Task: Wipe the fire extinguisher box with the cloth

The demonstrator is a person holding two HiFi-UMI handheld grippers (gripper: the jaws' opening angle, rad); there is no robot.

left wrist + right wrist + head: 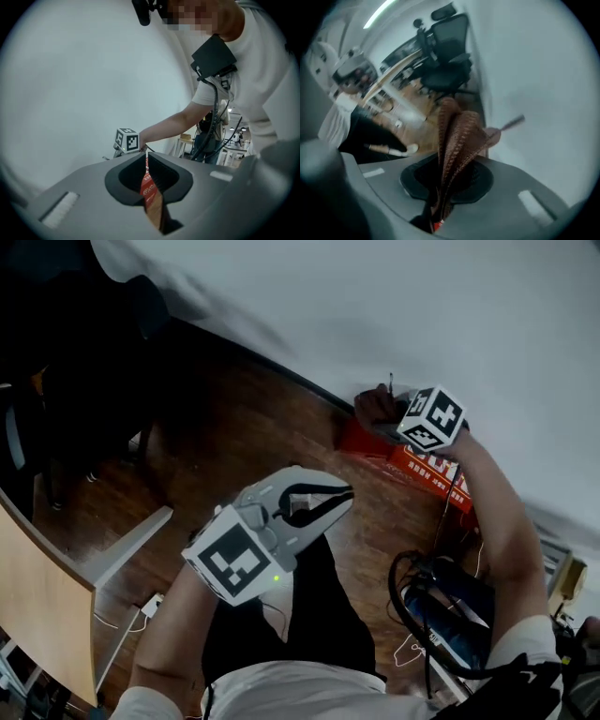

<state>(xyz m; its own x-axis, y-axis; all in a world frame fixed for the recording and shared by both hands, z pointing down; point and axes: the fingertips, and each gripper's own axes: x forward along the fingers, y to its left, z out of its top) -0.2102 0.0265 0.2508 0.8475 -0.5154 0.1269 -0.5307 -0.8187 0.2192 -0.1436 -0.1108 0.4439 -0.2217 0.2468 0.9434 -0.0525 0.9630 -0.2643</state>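
Observation:
The red fire extinguisher box (424, 471) with white print lies low against the white wall. A brown knitted cloth (375, 409) rests at the box's far end, bunched up. My right gripper (394, 424) is shut on the cloth, its marker cube just above the box. In the right gripper view the cloth (459, 136) stands up out of the closed jaws of my right gripper (452, 165). My left gripper (345, 495) hangs over the wooden floor, short of the box, shut and holding nothing. In the left gripper view a strip of the red box (149, 188) shows through the slit of my left gripper (146, 158).
A wooden floor (234, 427) meets the white wall (422, 306) at a dark baseboard. A light wooden desk (37, 587) stands at the left, with dark office chairs (56, 381) behind it. A white power strip (150, 604) lies near the desk. Cables and dark gear (441, 610) sit at the right.

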